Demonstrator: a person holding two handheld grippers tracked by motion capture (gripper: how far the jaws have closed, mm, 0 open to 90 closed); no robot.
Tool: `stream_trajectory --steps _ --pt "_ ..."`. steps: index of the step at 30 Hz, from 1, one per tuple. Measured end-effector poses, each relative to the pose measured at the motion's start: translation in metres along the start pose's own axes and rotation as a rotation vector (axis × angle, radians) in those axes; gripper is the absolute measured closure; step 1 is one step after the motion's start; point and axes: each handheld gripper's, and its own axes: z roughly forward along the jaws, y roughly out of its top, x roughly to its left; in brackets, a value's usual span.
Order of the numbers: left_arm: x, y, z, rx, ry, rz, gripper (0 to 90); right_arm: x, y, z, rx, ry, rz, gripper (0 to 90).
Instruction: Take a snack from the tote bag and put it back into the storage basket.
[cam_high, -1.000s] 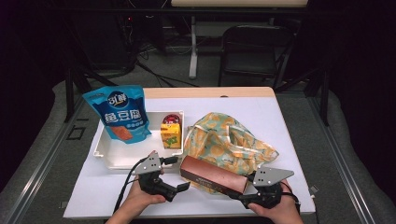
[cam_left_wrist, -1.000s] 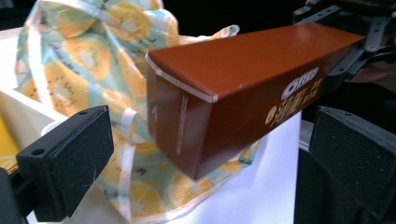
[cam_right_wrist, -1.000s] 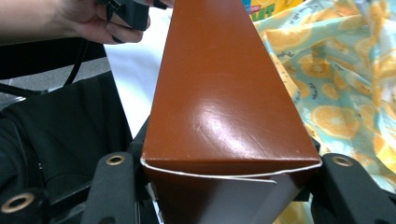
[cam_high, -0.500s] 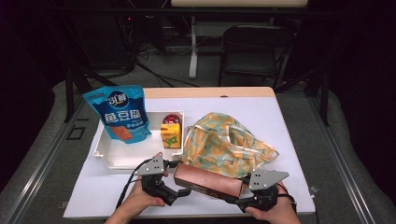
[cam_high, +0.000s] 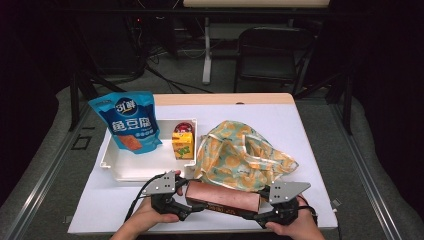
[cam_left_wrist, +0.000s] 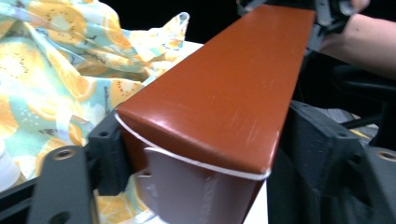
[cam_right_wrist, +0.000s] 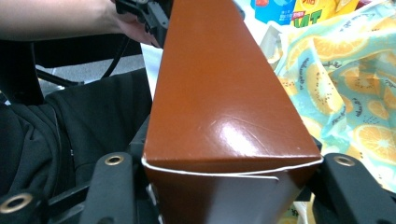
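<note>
A white table (cam_high: 300, 130) sits in a dark room beside a chair (cam_high: 272, 52). The blue bag (cam_high: 127, 121) has unreadable writing. Both the left gripper (cam_high: 186, 200), its jaws just closing, and the right gripper (cam_high: 260, 212) squeeze the brown box (cam_high: 222, 196).

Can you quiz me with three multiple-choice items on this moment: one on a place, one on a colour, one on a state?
1. Where does the yellow drink carton stand?
A. In the white tray
B. On the patterned bag
C. On the floor

2. What colour is the long box between the two grippers?
A. Blue
B. Reddish brown
C. Green

3. How is the long box held?
A. Lying free on the table
B. By the right gripper alone
C. One end in each gripper

Answers:
1 A: the carton stands inside the tray, beside the blue snack pouch.
2 B: both gripper views show its glossy reddish-brown top.
3 C: the left gripper, whose jaws have just been closing, flanks one end, and the right gripper flanks the other, in front of the fruit-print bag.
</note>
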Motion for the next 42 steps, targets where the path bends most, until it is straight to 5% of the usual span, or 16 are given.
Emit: stream_trajectory --steps 6,13,19,30,42 --pt "-0.006 0.002 0.0 0.003 -0.069 0.031 43.2 -0.01 -0.006 -0.004 -0.002 -0.024 0.039 32.0" --pt "-0.012 0.004 -0.002 0.005 -0.069 0.043 47.7 -0.012 -0.008 -0.004 -0.004 -0.058 0.059 22.0" --pt "-0.008 0.004 -0.019 0.009 -0.002 0.037 47.9 -0.015 -0.011 -0.017 -0.046 -0.144 0.093 13.2" --pt "0.002 0.0 -0.053 0.018 0.098 0.008 48.0 -0.021 -0.024 -0.025 -0.059 -0.305 0.174 12.2" --pt "0.005 -0.009 -0.098 -0.004 0.194 -0.014 48.0 -0.027 -0.033 -0.032 -0.064 -0.401 0.247 14.8"
